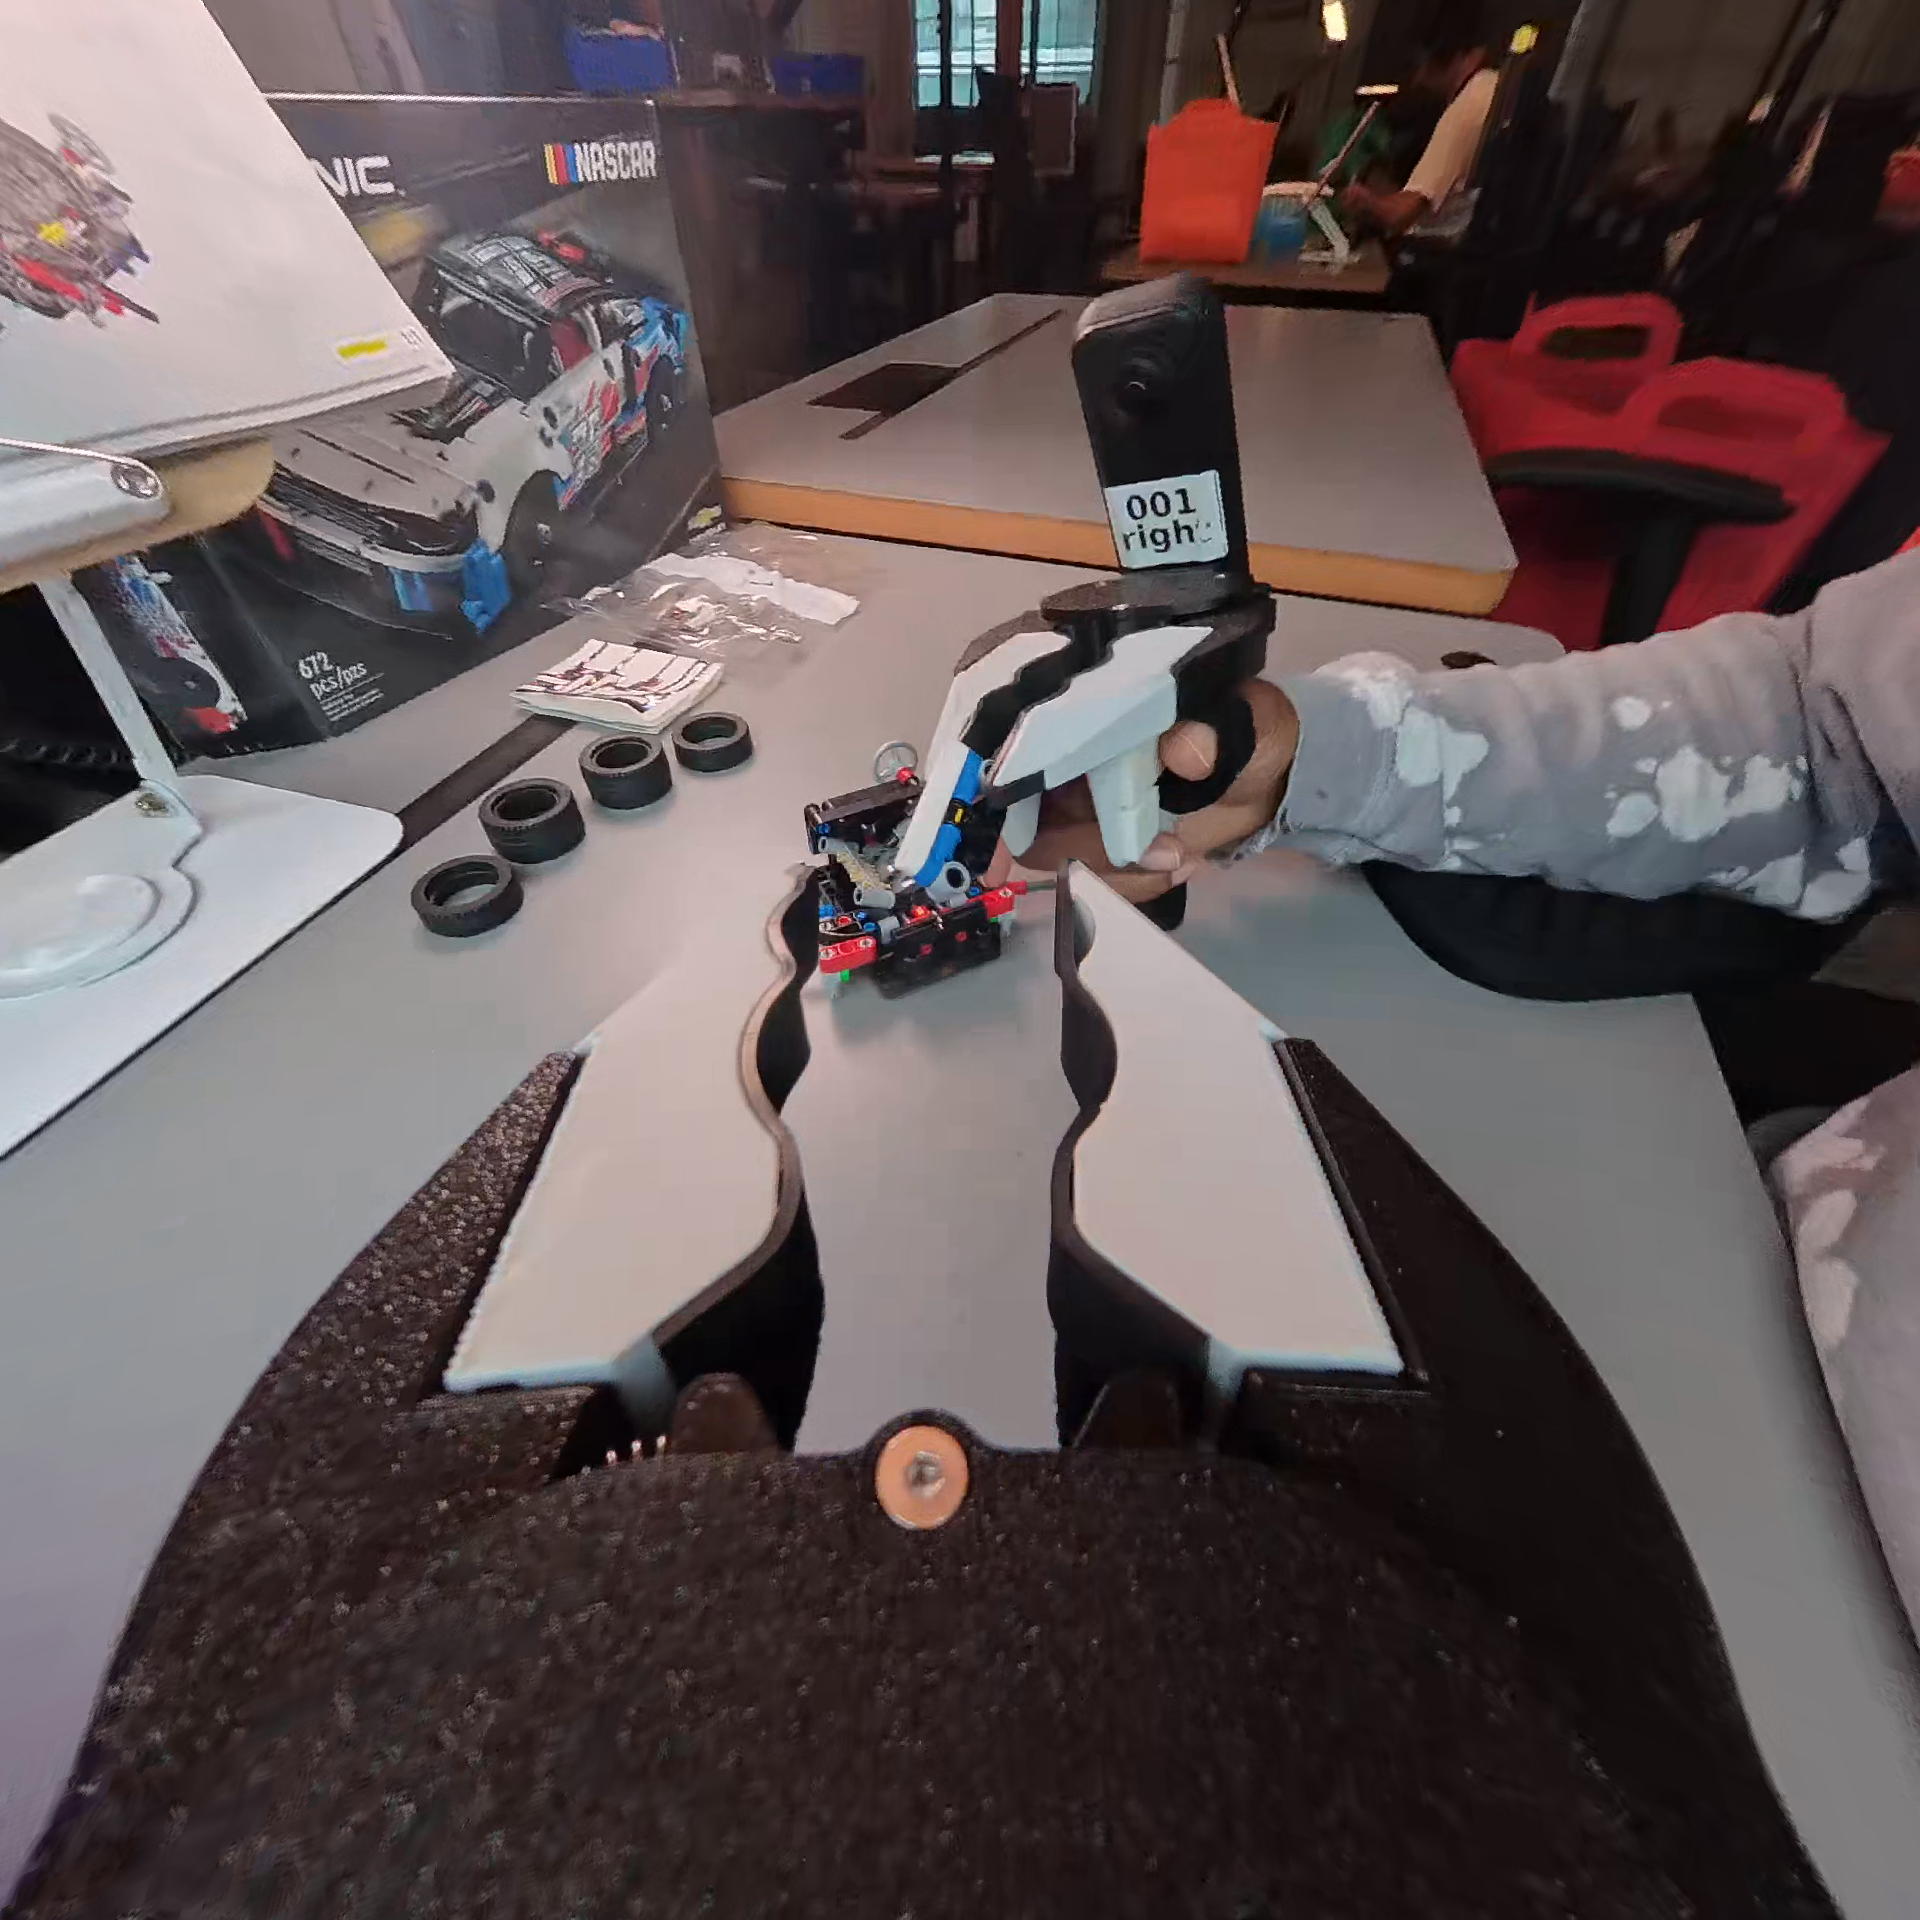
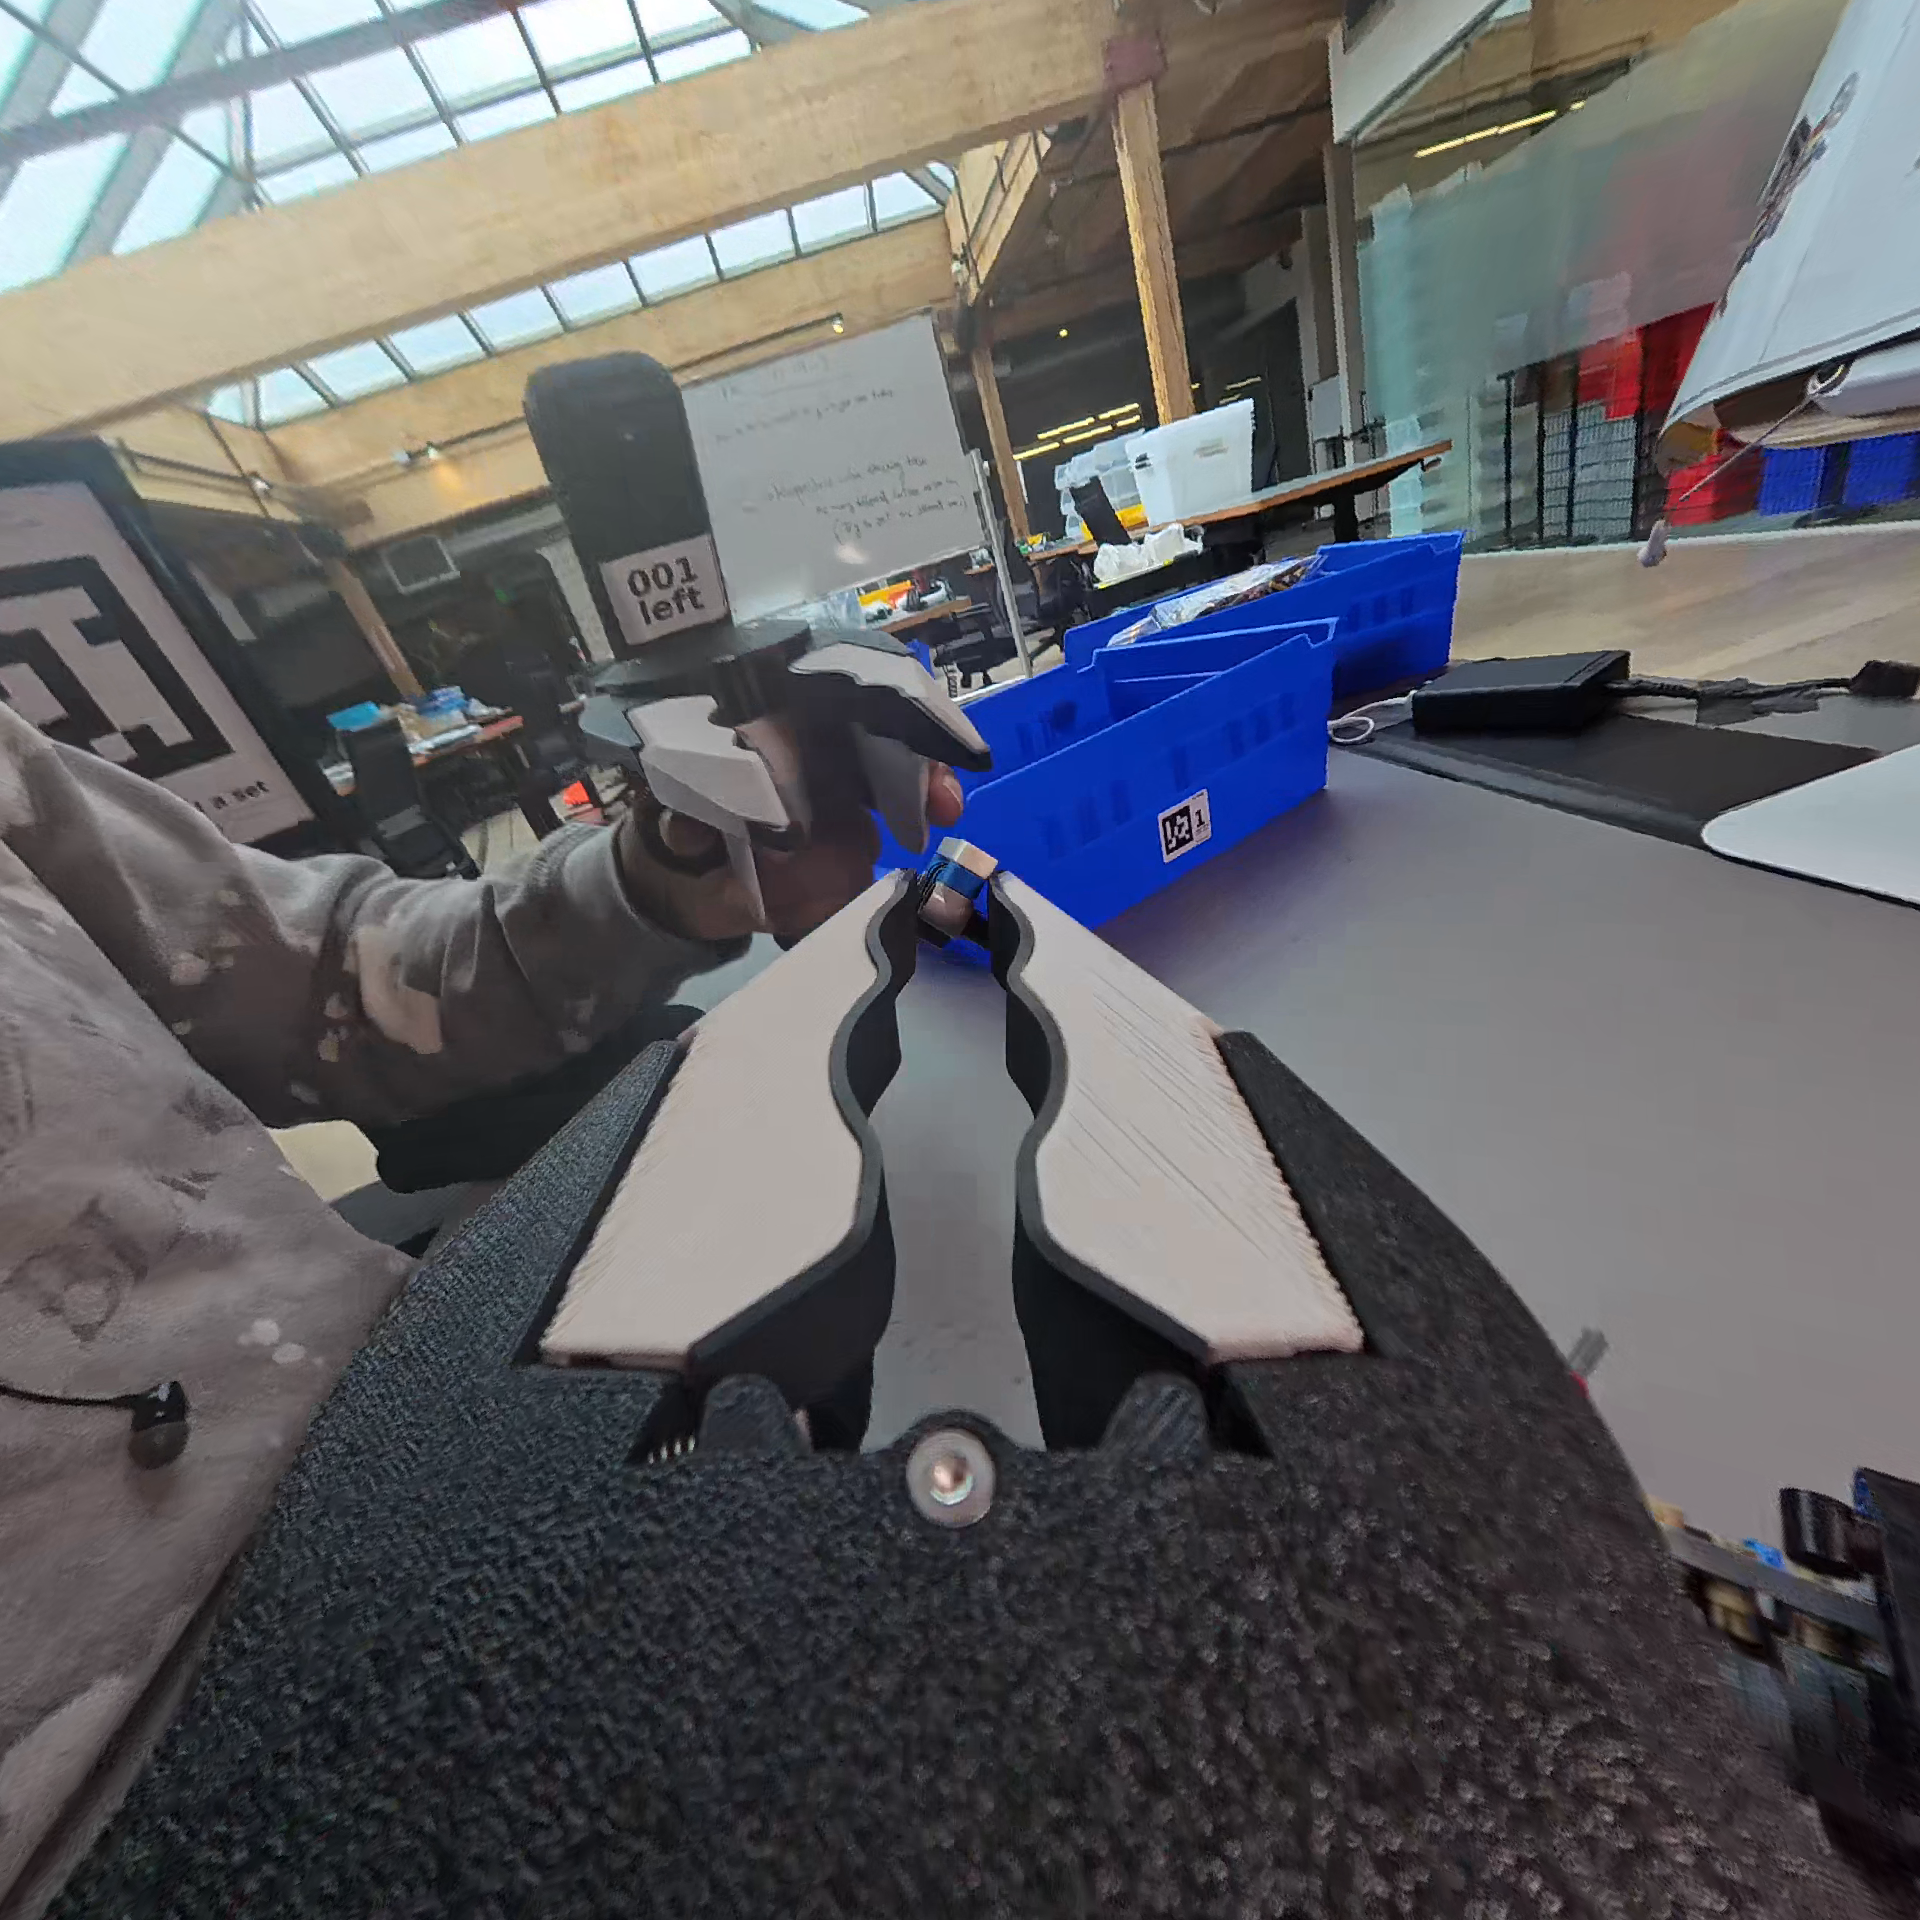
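A small black, red and blue brick assembly [image 1: 909, 920] sits on the grey table [image 1: 520, 1143]. My left gripper [image 1: 935, 899] is open, and the assembly lies between and just beyond its fingertips. My right gripper [image 2: 951, 894] is shut on a small grey and blue piece [image 2: 956, 883]. In the left wrist view the right gripper [image 1: 925, 868] points down onto the top of the assembly. In the right wrist view the left gripper [image 2: 821, 769] shows close behind the held piece, held by a hand.
Several black tyres [image 1: 532, 819] lie in a row left of the assembly, with a sticker sheet [image 1: 618, 681] and a plastic bag [image 1: 727, 603] behind. A car kit box [image 1: 468, 416] and a booklet on a white stand [image 1: 156, 260] stand at left. Blue bins [image 2: 1143, 769] are beyond. Tip to tip, the grippers are about 5 centimetres apart.
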`<action>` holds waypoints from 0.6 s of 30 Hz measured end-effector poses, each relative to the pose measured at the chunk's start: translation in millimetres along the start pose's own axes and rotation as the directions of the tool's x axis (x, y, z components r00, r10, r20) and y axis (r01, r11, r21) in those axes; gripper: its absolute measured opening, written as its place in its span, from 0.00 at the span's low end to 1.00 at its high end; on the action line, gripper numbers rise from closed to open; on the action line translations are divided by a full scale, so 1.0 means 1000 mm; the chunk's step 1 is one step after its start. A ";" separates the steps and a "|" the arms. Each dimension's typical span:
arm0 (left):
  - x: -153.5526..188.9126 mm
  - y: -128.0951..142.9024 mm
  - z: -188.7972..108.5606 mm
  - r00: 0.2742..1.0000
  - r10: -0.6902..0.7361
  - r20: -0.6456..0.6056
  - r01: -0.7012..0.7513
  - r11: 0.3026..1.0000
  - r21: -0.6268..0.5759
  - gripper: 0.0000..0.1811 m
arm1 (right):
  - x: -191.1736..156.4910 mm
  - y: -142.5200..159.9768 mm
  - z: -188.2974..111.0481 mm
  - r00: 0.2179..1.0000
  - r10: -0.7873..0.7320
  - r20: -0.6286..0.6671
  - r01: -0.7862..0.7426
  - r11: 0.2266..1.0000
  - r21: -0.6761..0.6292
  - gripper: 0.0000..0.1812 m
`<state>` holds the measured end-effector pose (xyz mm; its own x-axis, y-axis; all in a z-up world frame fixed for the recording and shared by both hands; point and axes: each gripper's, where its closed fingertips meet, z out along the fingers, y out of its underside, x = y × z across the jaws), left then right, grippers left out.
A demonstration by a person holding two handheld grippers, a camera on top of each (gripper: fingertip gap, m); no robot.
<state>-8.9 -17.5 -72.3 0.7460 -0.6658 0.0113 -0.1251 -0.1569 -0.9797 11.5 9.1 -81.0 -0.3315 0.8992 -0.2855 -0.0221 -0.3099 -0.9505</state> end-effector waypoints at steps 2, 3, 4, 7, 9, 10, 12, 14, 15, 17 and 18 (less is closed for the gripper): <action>-0.005 0.000 0.013 1.000 -0.002 -0.021 0.004 0.999 0.053 0.24 | -0.001 0.000 0.002 0.997 0.068 0.022 -0.068 0.997 0.021 0.07; -0.006 0.002 0.017 0.999 0.003 -0.039 0.000 0.998 0.070 0.22 | -0.002 0.000 0.003 0.997 0.077 0.026 -0.078 0.997 0.029 0.07; -0.004 0.005 0.019 0.997 -0.012 -0.075 0.018 0.996 0.084 0.21 | -0.004 0.000 0.004 0.997 0.077 0.030 -0.078 0.997 0.026 0.07; 0.006 0.019 0.023 0.968 -0.147 -0.202 0.162 0.985 0.059 0.17 | -0.009 0.004 0.008 0.999 0.036 0.038 -0.036 0.999 -0.001 0.07; 0.007 0.032 0.023 0.962 -0.176 -0.209 0.187 0.982 0.035 0.13 | -0.010 0.011 0.011 0.999 -0.049 0.014 0.050 0.997 -0.051 0.07; 0.005 0.038 0.024 0.967 -0.174 -0.185 0.183 0.983 0.029 0.10 | -0.009 0.015 0.012 0.994 -0.112 -0.012 0.111 0.990 -0.083 0.07; -0.006 0.049 0.027 0.987 -0.139 -0.084 0.138 0.990 -0.021 0.07 | -0.003 0.022 0.012 0.974 -0.219 -0.061 0.209 0.968 -0.139 0.07; -0.019 0.058 0.030 0.999 -0.039 0.036 0.041 0.996 -0.077 0.08 | 0.005 0.026 0.011 0.963 -0.249 -0.106 0.227 0.957 -0.182 0.07; -0.025 0.062 0.030 0.996 0.019 0.092 -0.009 0.994 -0.108 0.10 | 0.011 0.031 0.010 0.956 -0.261 -0.134 0.230 0.950 -0.213 0.07; -0.035 0.074 0.030 0.971 0.146 0.191 -0.108 0.974 -0.199 0.12 | 0.015 0.041 0.010 0.948 -0.288 -0.136 0.246 0.933 -0.262 0.07; -0.037 0.078 0.030 0.955 0.206 0.212 -0.154 0.959 -0.237 0.13 | 0.017 0.046 0.011 0.946 -0.294 -0.140 0.247 0.927 -0.281 0.07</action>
<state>-26.8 16.7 -155.3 0.8256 -0.5136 -0.2336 -0.3901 -0.2205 -0.8940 -5.8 6.5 -127.6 -0.1752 0.9845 -0.0077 0.1630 0.0213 -0.9864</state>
